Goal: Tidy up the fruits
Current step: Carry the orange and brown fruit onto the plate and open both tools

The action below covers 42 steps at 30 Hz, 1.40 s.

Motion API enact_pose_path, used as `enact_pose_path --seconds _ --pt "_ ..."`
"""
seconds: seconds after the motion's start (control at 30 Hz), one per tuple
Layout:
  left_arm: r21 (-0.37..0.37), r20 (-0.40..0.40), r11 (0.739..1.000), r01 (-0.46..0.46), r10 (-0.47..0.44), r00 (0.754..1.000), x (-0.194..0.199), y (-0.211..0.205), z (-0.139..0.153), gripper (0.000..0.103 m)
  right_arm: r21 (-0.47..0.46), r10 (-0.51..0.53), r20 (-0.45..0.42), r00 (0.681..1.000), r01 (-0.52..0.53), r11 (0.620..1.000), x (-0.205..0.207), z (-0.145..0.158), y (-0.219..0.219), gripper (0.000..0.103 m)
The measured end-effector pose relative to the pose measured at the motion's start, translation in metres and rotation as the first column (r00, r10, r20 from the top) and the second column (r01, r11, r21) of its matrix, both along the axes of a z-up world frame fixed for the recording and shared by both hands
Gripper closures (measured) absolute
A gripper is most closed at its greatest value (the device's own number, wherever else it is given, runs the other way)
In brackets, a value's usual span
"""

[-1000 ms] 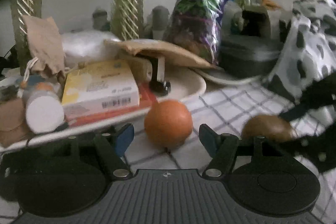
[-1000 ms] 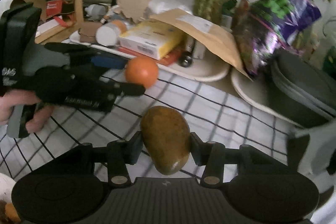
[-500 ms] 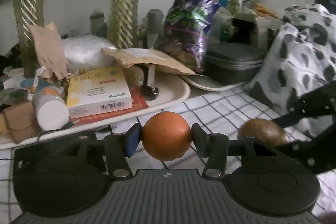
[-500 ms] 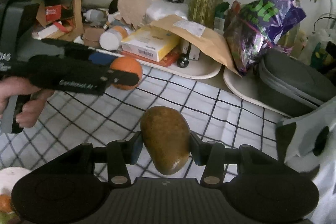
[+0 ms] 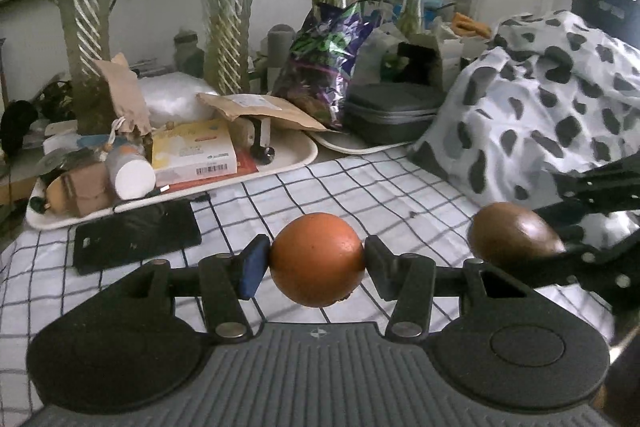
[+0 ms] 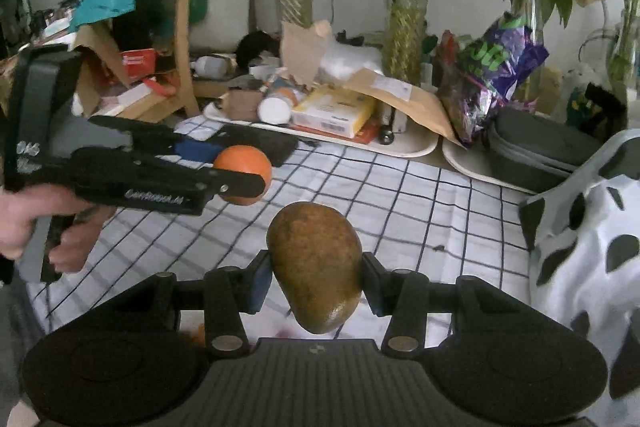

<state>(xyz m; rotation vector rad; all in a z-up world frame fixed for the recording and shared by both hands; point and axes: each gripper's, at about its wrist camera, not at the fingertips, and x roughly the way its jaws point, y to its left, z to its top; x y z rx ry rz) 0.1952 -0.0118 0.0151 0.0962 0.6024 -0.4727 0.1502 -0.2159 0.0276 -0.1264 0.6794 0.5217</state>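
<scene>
Pinching upright brown fruit (image 6: 316,267) (narrow end down): right gripper (image 6: 316,285); left gripper (image 5: 316,267) clamps orange (image 5: 317,259).

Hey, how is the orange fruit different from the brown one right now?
The orange fruit is round and bright orange; the brown fruit is oblong and dull, mottled brown. The orange fruit sits in the left gripper, the brown fruit in the right gripper. Both are clamped between pads and held above the checked cloth.

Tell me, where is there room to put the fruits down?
The bare checked cloth between the cluttered tray, the spotted blanket and the black phone is free. The trays behind are packed. The orange and brown fruit are both gripped.
</scene>
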Motion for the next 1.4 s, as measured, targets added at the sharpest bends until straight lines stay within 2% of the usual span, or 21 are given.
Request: enact_pose_path --seconds 0.23,0.4,0.7,0.83,0.87,0.9,0.93,1.0,1.03,1.1,1.27,1.4 --pt "0.015 -0.015 1.000 0.012 -0.011 1.000 -0.045 0.005 0.007 0.053 -0.007 0.048 0.000 0.999 -0.048 0.999 -0.072 0.014 0.011 0.054" --pt "0.013 -0.052 1.000 0.028 -0.028 0.998 -0.074 0.010 0.002 0.053 -0.040 0.108 -0.048 0.993 -0.110 0.993 -0.108 0.001 0.033 0.054" --pt "0.044 -0.149 0.996 0.084 -0.076 0.986 -0.098 0.006 -0.021 0.053 -0.164 0.121 -0.160 0.980 -0.147 0.975 -0.123 -0.045 0.067 0.053" --pt "0.040 -0.138 0.995 0.091 -0.084 0.987 -0.102 0.004 -0.027 0.052 -0.198 0.111 -0.183 0.977 -0.147 0.969 -0.125 -0.055 0.070 0.051" --pt "0.044 -0.138 0.995 0.087 -0.080 0.987 -0.102 0.003 -0.027 0.052 -0.198 0.108 -0.190 0.976 -0.146 0.969 -0.125 -0.057 0.070 0.048" --pt "0.044 -0.139 0.996 0.083 -0.076 0.987 -0.101 0.003 -0.026 0.051 -0.193 0.108 -0.190 0.976 -0.144 0.971 -0.126 -0.057 0.069 0.038" --pt "0.039 -0.138 0.996 0.078 -0.071 0.988 -0.102 0.004 -0.024 0.043 -0.174 0.110 -0.184 0.977 -0.143 0.974 -0.127 -0.055 0.067 0.032" --pt "0.043 -0.111 0.998 0.043 -0.038 0.993 -0.105 0.006 -0.019 0.024 -0.136 0.104 -0.160 0.982 -0.127 0.983 -0.130 -0.046 0.062 0.010" --pt "0.058 -0.086 0.998 0.022 -0.016 0.996 -0.109 0.006 -0.016 0.022 -0.134 0.093 -0.141 0.986 -0.112 0.985 -0.132 -0.043 0.062 0.006" --pt "0.072 -0.076 0.997 0.008 -0.003 0.997 -0.114 0.008 -0.009 0.021 -0.141 0.064 -0.106 0.992 -0.078 0.987 -0.138 -0.035 0.059 0.004" --pt "0.093 -0.052 0.994 -0.064 0.069 0.996 -0.134 0.016 0.008 0.021 -0.168 -0.022 -0.084 0.996 0.008 0.986 -0.154 -0.022 0.051 0.000" --pt "0.096 -0.098 0.990 -0.108 0.117 0.988 -0.148 0.023 0.015 0.021 -0.196 -0.087 -0.089 0.992 0.068 0.978 -0.166 -0.018 0.043 0.000"
